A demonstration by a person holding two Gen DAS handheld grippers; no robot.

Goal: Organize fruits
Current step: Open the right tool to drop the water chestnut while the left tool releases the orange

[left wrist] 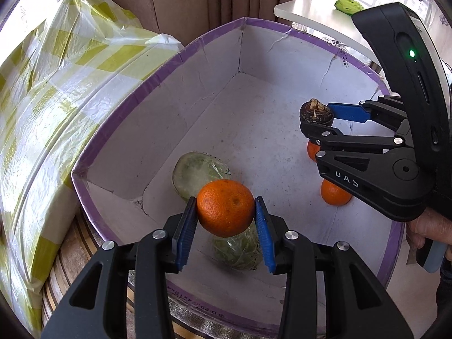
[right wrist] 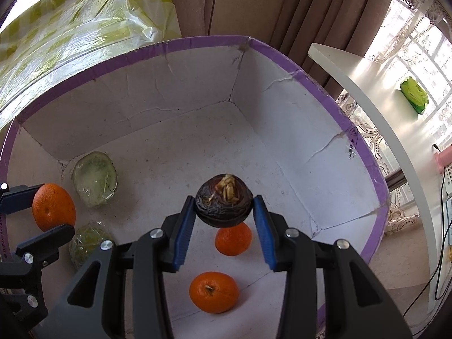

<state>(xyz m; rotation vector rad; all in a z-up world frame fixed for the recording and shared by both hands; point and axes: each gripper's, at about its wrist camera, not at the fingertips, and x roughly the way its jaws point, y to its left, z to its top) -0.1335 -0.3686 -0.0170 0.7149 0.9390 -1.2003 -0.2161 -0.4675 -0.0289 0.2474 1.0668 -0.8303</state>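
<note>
My left gripper is shut on an orange tangerine, held above a white cardboard box with a purple rim. Below it lie two plastic-wrapped green melon pieces on the box floor. My right gripper is shut on a dark brown, wrinkled fruit over the same box. Two loose tangerines rest on the box floor beneath it. In the left wrist view the right gripper hangs at the right with the dark fruit. The left gripper's tangerine shows at the left edge of the right wrist view.
A yellow-checked plastic bag lies against the box's left side. A white table with a green packet stands to the right, curtains behind. A person's hand grips the right tool. A striped surface lies under the box.
</note>
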